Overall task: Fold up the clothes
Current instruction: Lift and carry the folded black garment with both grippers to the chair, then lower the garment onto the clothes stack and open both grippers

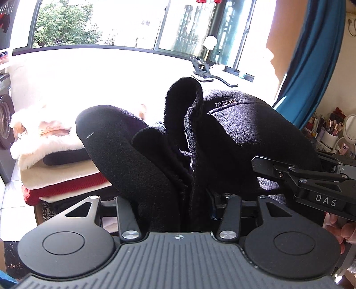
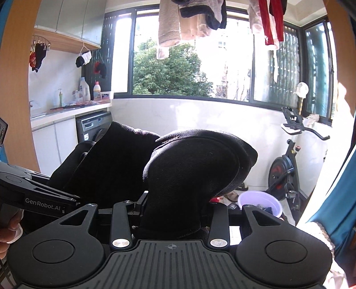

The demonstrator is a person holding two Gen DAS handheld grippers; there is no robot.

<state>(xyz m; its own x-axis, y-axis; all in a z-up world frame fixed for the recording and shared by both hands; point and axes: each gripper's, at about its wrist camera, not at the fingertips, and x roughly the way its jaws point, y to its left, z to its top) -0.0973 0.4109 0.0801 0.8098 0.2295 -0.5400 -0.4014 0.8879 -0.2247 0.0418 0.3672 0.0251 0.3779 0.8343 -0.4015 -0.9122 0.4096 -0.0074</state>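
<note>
Balcony laundry room, bright window [image 2: 171, 60] across the back wall, tree outside. Washing hangs overhead from a line: beige, black and red hanging clothes [image 2: 200, 20].

Exercise bike [image 2: 289, 164] stands at the right of the room, below the window corner. Washing machine [image 2: 93, 129] sits under the tabletop [image 2: 66, 113] at the left, which carries detergent bottles [image 2: 85, 89].

Black fleece garment [image 1: 233, 137]: held up in the air between the two tools, bunched in thick folds, not lying on any surface. A small woven label [image 1: 226, 103] shows on its upper right part in the left wrist view. In the right wrist view the same fleece [image 2: 191, 166] bulges over the tool and blocks the lower centre of the room.

Stack of folded clothes [image 1: 53, 164] lies at the left in the left wrist view: white fluffy piece on top, a dark one, cream, then red at the bottom.

Lilac basin [image 2: 260, 204] on the floor by the bike, with some dark items in it.

Left tongs [image 1: 178, 211]: clamped on the fleece; cloth rises straight out from between the arms. Fingertips buried in cloth.

Right tongs [image 2: 173, 213]: likewise clamped on a fold of the fleece, tips hidden by it. Its body also shows at the right edge of the left wrist view, against the garment.
</note>
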